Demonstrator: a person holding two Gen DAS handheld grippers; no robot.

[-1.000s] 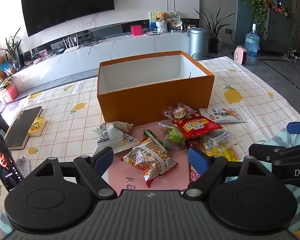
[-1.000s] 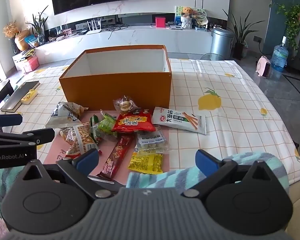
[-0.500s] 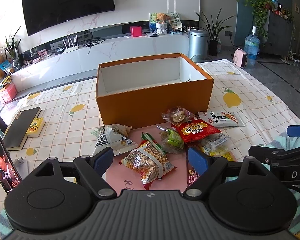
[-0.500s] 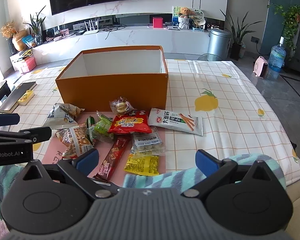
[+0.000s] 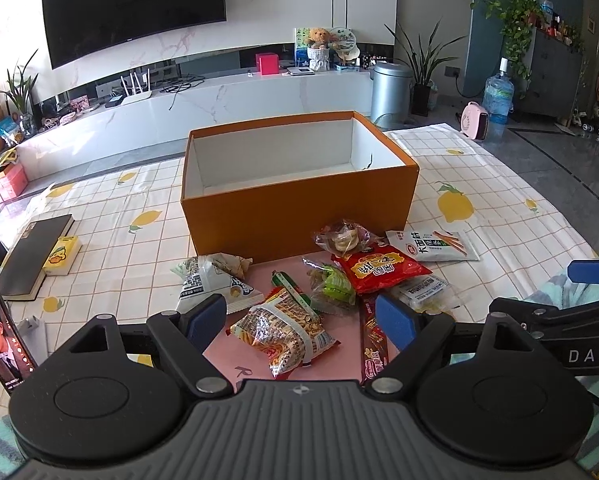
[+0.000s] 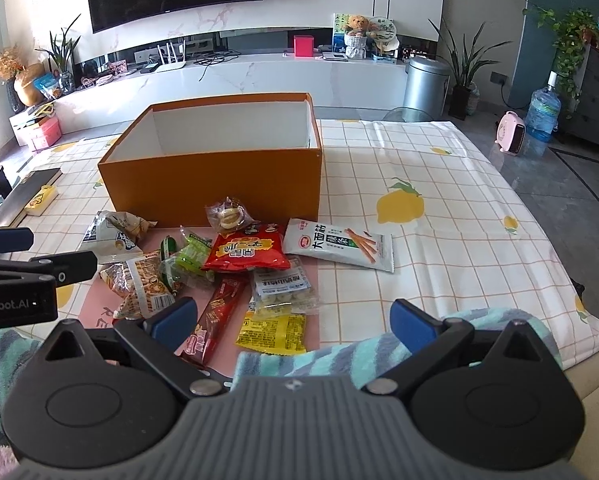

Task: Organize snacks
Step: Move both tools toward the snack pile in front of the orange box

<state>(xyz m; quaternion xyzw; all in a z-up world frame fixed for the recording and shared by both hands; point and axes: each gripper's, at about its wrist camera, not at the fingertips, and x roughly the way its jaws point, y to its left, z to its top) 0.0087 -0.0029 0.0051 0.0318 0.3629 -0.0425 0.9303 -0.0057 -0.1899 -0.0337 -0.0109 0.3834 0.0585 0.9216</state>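
Observation:
An open orange box (image 5: 299,204) (image 6: 215,188) with a bare white inside stands on the checked tablecloth. Several snack packs lie in front of it on a pink mat: a red bag (image 5: 381,267) (image 6: 248,252), a white stick-snack pack (image 5: 433,245) (image 6: 339,244), a striped noodle pack (image 5: 283,330) (image 6: 139,284), a grey-white bag (image 5: 207,280) (image 6: 115,232), a long red bar (image 6: 215,320) and a yellow pack (image 6: 273,330). My left gripper (image 5: 299,320) is open above the noodle pack. My right gripper (image 6: 295,320) is open near the yellow pack. Both are empty.
A black book (image 5: 31,256) with a yellow box (image 5: 61,256) on it lies at the left. A phone (image 5: 3,340) stands at the table's left front edge. A striped teal towel (image 6: 359,352) lies at the near edge. The tablecloth at the right bears lemon prints (image 6: 399,204).
Both grippers have drawn back slightly and risen, so the box and snacks look a little farther off. The jaws stay open. No snack has moved.

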